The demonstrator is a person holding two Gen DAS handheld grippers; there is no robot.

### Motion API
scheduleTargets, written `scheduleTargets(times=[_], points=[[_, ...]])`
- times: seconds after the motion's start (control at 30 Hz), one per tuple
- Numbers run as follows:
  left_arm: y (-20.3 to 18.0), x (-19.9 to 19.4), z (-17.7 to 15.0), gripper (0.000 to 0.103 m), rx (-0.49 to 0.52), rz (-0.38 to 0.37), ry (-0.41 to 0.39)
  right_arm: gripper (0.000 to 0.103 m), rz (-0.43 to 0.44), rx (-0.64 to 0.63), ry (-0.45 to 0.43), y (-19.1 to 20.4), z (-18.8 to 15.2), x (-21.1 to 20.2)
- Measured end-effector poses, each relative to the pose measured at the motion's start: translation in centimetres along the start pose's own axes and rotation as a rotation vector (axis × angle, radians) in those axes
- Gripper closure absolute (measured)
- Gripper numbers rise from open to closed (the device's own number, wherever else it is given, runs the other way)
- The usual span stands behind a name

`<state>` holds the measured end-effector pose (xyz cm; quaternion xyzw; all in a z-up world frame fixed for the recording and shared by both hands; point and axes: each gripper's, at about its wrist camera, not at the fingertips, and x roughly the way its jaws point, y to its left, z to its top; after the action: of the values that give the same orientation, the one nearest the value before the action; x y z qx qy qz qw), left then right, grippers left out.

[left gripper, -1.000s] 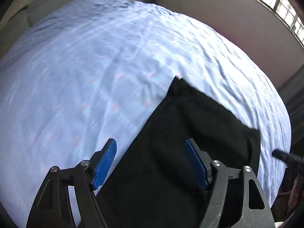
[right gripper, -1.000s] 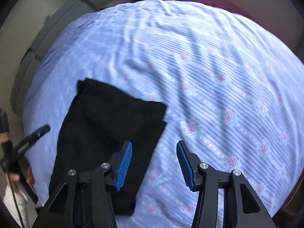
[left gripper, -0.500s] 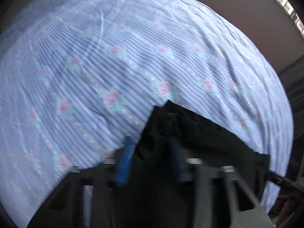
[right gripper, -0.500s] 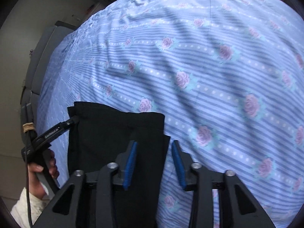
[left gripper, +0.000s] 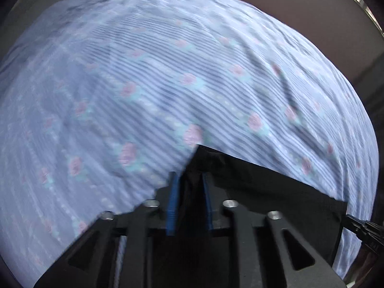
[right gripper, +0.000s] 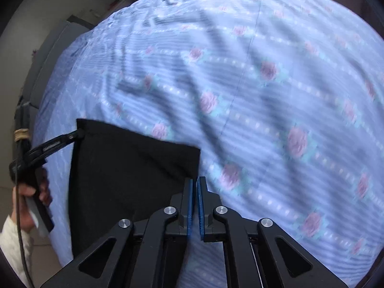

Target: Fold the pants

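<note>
Pants (right gripper: 124, 165) lie flat on the bedsheet (right gripper: 264, 96), at the sheet's 8 o'clock edge in the right wrist view. Right gripper (right gripper: 195, 182) sits at the pants' 4 o'clock corner; left gripper (right gripper: 74, 135) at the 10 o'clock corner. Left wrist view: pants (left gripper: 276, 192) at 5 o'clock on the bedsheet (left gripper: 168, 84), left gripper (left gripper: 190, 180) at their 10 o'clock corner.
</note>
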<state>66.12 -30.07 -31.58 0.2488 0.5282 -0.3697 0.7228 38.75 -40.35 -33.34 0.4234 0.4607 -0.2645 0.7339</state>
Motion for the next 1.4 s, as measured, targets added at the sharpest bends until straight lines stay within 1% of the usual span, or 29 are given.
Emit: scheduleTargets(times=[0.03, 0.07, 0.1, 0.13, 0.17, 0.23, 0.27, 0.3, 0.37, 0.47, 0.5, 0.53, 0.6, 0.63, 0.7, 0.8, 0.87, 0.93, 1.0, 1.1, 1.17, 1.23, 1.27, 1.3, 1.33, 1.4], points=[[0.3, -1.0, -0.2, 0.058, -0.015, 0.025, -0.02, 0.082, 0.003, -0.01, -0.016, 0.2, 0.0, -0.7], [0.6, -2.1, -0.6, 0.057, -0.029, 0.035, -0.046, 0.076, 0.0, -0.03, -0.034, 0.6, 0.1, -1.3], [1.1, -4.1, -1.4, 0.055, -0.06, 0.026, -0.088, 0.067, -0.013, -0.067, -0.059, 1.4, 0.1, -2.3], [2.1, -5.2, -1.9, 0.049, -0.08, 0.017, -0.111, 0.061, -0.023, -0.119, -0.084, 2.4, 0.0, -3.3], [2.6, -6.8, -2.9, 0.046, -0.106, 0.014, -0.137, 0.059, -0.024, -0.163, -0.096, 3.3, -0.1, -3.9], [4.0, -10.4, -6.0, 0.039, -0.182, 0.024, -0.189, 0.051, -0.017, -0.279, -0.1, 5.8, -0.5, -4.9], [4.9, -12.1, -7.9, 0.037, -0.219, 0.033, -0.208, 0.05, -0.004, -0.343, -0.093, 7.0, -1.1, -5.4], [5.7, -13.8, -9.9, 0.034, -0.255, 0.052, -0.217, 0.05, 0.005, -0.377, -0.088, 7.6, -1.5, -5.6], [7.1, -16.7, -14.2, 0.033, -0.326, 0.091, -0.234, 0.05, 0.032, -0.469, -0.063, 9.4, -3.1, -6.2], [8.9, -20.1, -21.4, 0.029, -0.442, 0.157, -0.222, 0.05, 0.066, -0.557, -0.025, 11.4, -5.3, -6.6], [9.4, -21.2, -24.8, 0.029, -0.492, 0.175, -0.208, 0.05, 0.081, -0.593, -0.006, 12.2, -6.2, -6.6], [9.7, -21.9, -27.1, 0.027, -0.526, 0.18, -0.196, 0.05, 0.091, -0.631, 0.015, 13.1, -7.4, -6.6], [10.2, -22.9, -32.3, 0.027, -0.616, 0.179, -0.167, 0.05, 0.112, -0.703, 0.049, 14.8, -9.7, -6.6], [10.5, -23.4, -35.0, 0.023, -0.674, 0.171, -0.16, 0.05, 0.121, -0.741, 0.073, 15.6, -10.9, -6.6], [10.6, -23.7, -39.3, 0.02, -0.762, 0.16, -0.148, 0.05, 0.135, -0.808, 0.12, 17.2, -13.4, -6.5], [10.3, -22.9, -44.2, 0.018, -0.849, 0.135, -0.145, 0.05, 0.158, -0.876, 0.175, 18.8, -16.8, -6.5], [10.9, -21.7, -47.0, 0.018, -0.921, 0.073, -0.149, 0.05, 0.162, -0.922, 0.212, 19.7, -19.2, -6.5], [11.5, -20.4, -48.8, 0.018, -0.977, 0.005, -0.155, 0.05, 0.156, -0.935, 0.24, 20.1, -20.6, -6.3], [12.3, -18.9, -50.2, 0.017, -1.024, -0.038, -0.16, 0.05, 0.147, -0.933, 0.272, 20.0, -21.9, -6.2], [13.2, -16.6, -51.1, 0.017, -1.086, -0.09, -0.165, 0.05, 0.111, -0.926, 0.297, 19.7, -23.4, -5.8], [13.4, -15.4, -51.3, 0.017, -1.094, -0.164, -0.173, 0.05, 0.094, -0.928, 0.299, 19.6, -24.5, -5.9], [13.3, -14.5, -51.4, 0.012, -1.084, -0.226, -0.174, 0.05, 0.083, -0.921, 0.3, 19.5, -25.1, -6.0], [13.4, -14.1, -51.4, 0.01, -1.076, -0.233, -0.177, 0.05, 0.08, -0.917, 0.299, 19.6, -25.3, -6.1], [13.5, -13.7, -51.4, 0.006, -1.068, -0.242, -0.184, 0.05, 0.074, -0.913, 0.296, 19.4, -25.5, -6.2], [13.7, -13.1, -51.4, 0.002, -1.062, -0.268, -0.194, 0.05, 0.065, -0.907, 0.29, 19.3, -25.6, -6.3], [13.7, -12.7, -51.4, 0.002, -1.052, -0.299, -0.199, 0.05, 0.053, -0.893, 0.283, 19.1, -26.0, -6.4]])
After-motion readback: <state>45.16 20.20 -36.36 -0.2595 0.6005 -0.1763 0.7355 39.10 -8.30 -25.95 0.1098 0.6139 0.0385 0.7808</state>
